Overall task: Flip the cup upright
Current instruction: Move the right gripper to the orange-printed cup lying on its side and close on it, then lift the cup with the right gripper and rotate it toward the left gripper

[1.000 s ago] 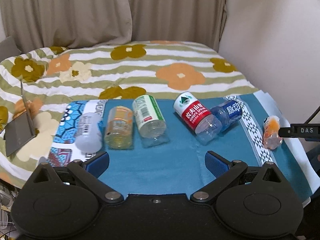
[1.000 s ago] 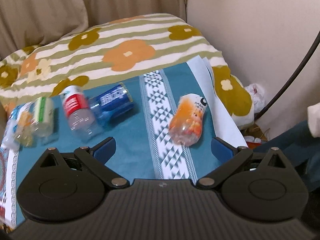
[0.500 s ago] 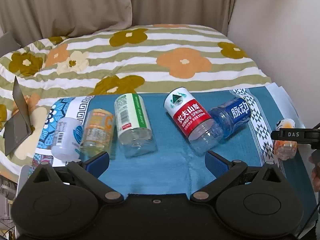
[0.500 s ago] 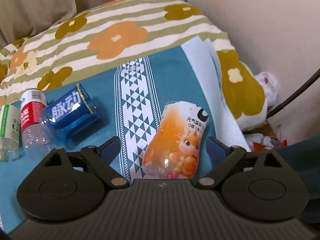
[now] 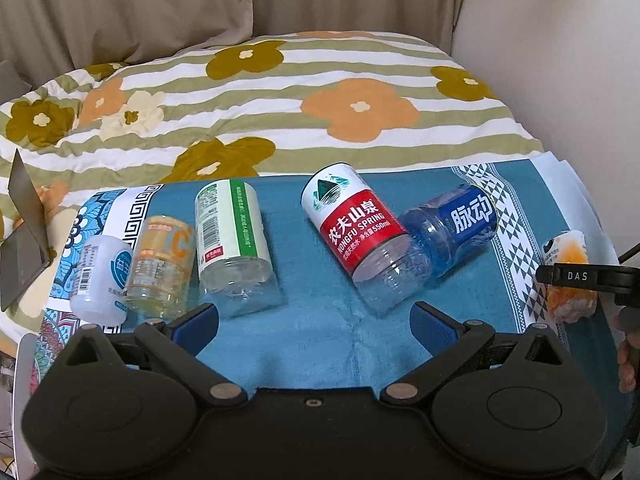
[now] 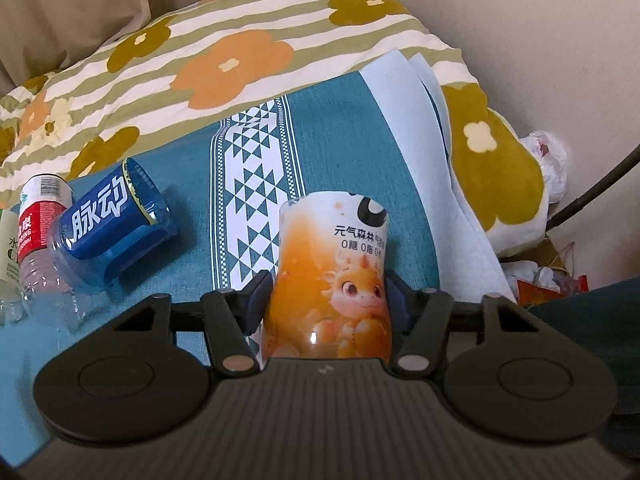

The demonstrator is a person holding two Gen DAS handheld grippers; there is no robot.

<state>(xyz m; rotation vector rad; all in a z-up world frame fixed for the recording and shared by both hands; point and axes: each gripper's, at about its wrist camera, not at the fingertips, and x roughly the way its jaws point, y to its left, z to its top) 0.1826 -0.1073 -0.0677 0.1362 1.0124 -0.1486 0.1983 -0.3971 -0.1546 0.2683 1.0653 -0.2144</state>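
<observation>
An orange cup (image 6: 330, 280), cut from a bottle and printed with a cartoon dragon, lies on its side on the teal cloth (image 6: 340, 148). My right gripper (image 6: 326, 300) is shut on it, one pad against each side. In the left wrist view the same cup (image 5: 570, 280) lies at the far right, partly behind the right gripper's black finger. My left gripper (image 5: 314, 318) is open and empty above the cloth's near edge. Several other cut-bottle cups lie on their sides: blue (image 5: 452, 228), red (image 5: 360, 236), green-white (image 5: 234, 244), yellow (image 5: 162, 266), white (image 5: 102, 280).
The cloth (image 5: 304, 340) covers a bed with a flowered striped quilt (image 5: 280, 92). A beige wall (image 6: 520, 20) stands close on the right. Plastic bags and clutter (image 6: 548, 272) lie beyond the bed's right edge. A grey tablet-like object (image 5: 22, 248) leans at the left.
My right gripper has moved in over the orange cup and shut on it. My left gripper has come slightly closer to the row of cups and stays open.
</observation>
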